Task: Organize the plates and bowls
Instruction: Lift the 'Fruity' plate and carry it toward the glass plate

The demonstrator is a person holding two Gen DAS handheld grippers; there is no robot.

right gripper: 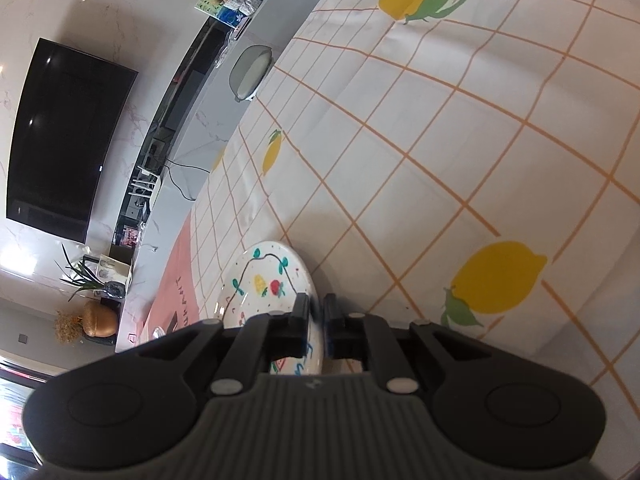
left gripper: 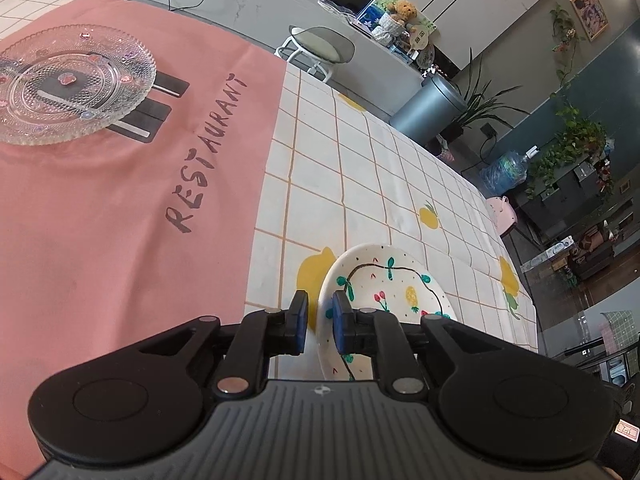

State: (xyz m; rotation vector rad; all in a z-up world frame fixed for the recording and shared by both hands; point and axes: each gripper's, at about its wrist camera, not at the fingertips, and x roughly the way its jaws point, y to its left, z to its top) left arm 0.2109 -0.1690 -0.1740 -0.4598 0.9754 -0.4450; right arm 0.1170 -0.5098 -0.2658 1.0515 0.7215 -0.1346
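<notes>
A white plate [left gripper: 392,280] painted with fruit and a vine sits close in front of my left gripper [left gripper: 320,320]. Its near rim runs between the blue pads, which stand a little apart from it, so this gripper is open. The same plate [right gripper: 264,280] shows in the right wrist view, where my right gripper [right gripper: 316,320] is shut on its rim, with the pads narrowly pinching the edge. A clear glass plate [left gripper: 72,84] with pink dots lies far left on a pink placemat [left gripper: 100,220]; a smaller glass dish seems to rest on it.
The table wears a white checked cloth [left gripper: 360,160] with lemon prints, and its far edge drops off at the right. Beyond stand a stool [left gripper: 320,46], a grey bin [left gripper: 428,104] and plants. A dark television [right gripper: 68,136] hangs on the wall.
</notes>
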